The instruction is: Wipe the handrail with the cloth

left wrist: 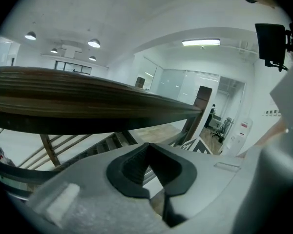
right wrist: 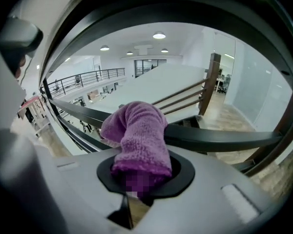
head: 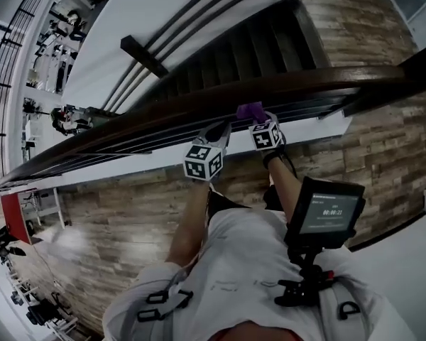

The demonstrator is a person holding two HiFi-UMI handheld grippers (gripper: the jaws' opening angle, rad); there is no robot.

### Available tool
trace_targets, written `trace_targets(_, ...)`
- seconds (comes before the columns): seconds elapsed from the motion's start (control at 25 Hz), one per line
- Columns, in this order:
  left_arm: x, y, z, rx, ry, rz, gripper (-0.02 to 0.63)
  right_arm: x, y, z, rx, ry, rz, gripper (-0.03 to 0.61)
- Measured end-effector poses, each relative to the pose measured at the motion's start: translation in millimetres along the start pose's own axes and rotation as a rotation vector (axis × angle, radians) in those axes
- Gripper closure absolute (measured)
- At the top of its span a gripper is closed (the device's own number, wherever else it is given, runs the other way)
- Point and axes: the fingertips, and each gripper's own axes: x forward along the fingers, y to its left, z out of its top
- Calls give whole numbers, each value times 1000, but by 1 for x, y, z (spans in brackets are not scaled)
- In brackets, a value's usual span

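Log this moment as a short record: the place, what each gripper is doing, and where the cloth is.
Place: wooden handrail above a staircase
Right gripper: shut on the purple cloth
Cloth position: at the handrail's near edge
Left gripper: jaws together, nothing between them, close by the handrail
Person: behind the rail, one gripper in each hand

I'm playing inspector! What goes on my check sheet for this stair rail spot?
Surface: dark wooden handrail, running across the head view.
Job's things: purple cloth, bunched up at the handrail.
Clutter: nothing seen.
Grippers: right gripper shut on the cloth; left gripper empty, jaws together at the tips, close by the handrail.
Cables: nothing seen.
Surroundings: stairs beyond the handrail, wood-plank floor underfoot, a small screen mounted at the person's chest.
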Motion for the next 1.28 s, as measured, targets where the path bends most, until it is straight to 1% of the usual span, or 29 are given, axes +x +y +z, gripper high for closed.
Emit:
trace_targets(0.12,22,-19,-3,9,20,-38,614,-16,-48,-3,19,-47,-26,515)
trace_targets(0.2,42,-34,-5,17,38,-63,614,-23,-86,-8,64,-58,-64,515)
trace_targets(0.28,70,-53,-10,23,58,-91,614,-26,-131,-23,115,-50,-108,515)
trace_targets(0.4,104,-83,-14,23,77,-144,614,-30,-189,-43,158,-39,-166,515)
trace_targets(0.56,126,-113,-8,39,84,-213,614,-46,-246,-47,202,-45,-252,515)
trace_targets(0.72,160,-144,-6,47,91,-264,613,-62,-318,-51,236,-42,-341,515)
trace_targets(0.84,178,-169,-7,54,92,-303,614,-78,-366,-62,254,-27,-410,515)
trace_targets(1.12,192,-221,-7,58,83,-380,614,-117,-457,-89,317,37,-536,514)
trace_targets(1.24,194,-228,-12,55,83,-377,614,-118,-470,-94,309,46,-532,514)
trace_targets(1.28,192,-227,-14,53,82,-371,614,-120,-470,-96,314,48,-546,514)
